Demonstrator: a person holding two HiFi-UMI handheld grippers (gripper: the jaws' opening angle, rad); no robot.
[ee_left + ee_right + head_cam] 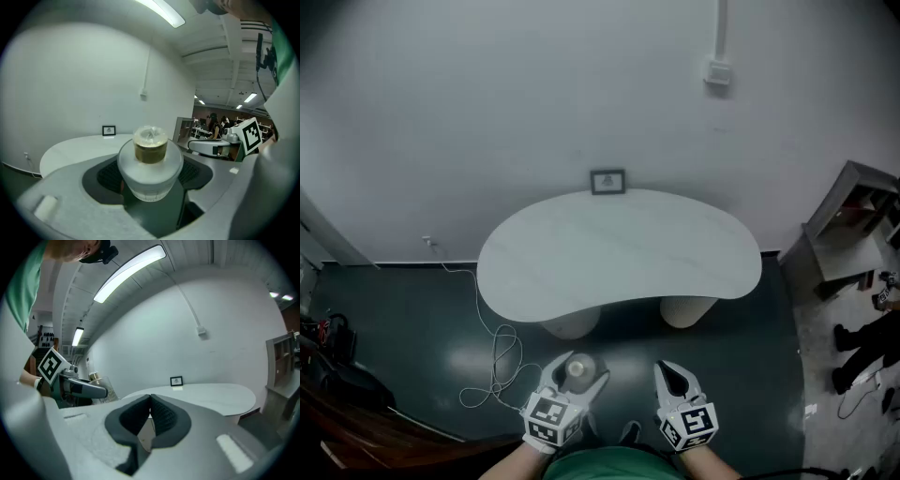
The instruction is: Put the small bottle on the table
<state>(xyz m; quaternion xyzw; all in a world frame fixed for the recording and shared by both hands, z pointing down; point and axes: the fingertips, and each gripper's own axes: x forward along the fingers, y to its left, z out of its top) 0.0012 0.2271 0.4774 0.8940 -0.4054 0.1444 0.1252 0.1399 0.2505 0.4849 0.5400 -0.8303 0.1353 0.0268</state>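
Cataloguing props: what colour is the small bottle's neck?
Golden brown; small bottle shows clearest in the left gripper view.

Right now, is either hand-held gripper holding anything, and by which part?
The left hand-held gripper holds the small bottle by its wide clear body, below the capped neck. The right hand-held gripper is shut on nothing.

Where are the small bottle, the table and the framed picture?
small bottle [150, 171]: left gripper view, its clear glass body.
table [619, 246]: head view, bare middle of its top.
framed picture [607, 182]: head view, centre of the frame.

White table [619, 253], small frame [607, 182] at far edge
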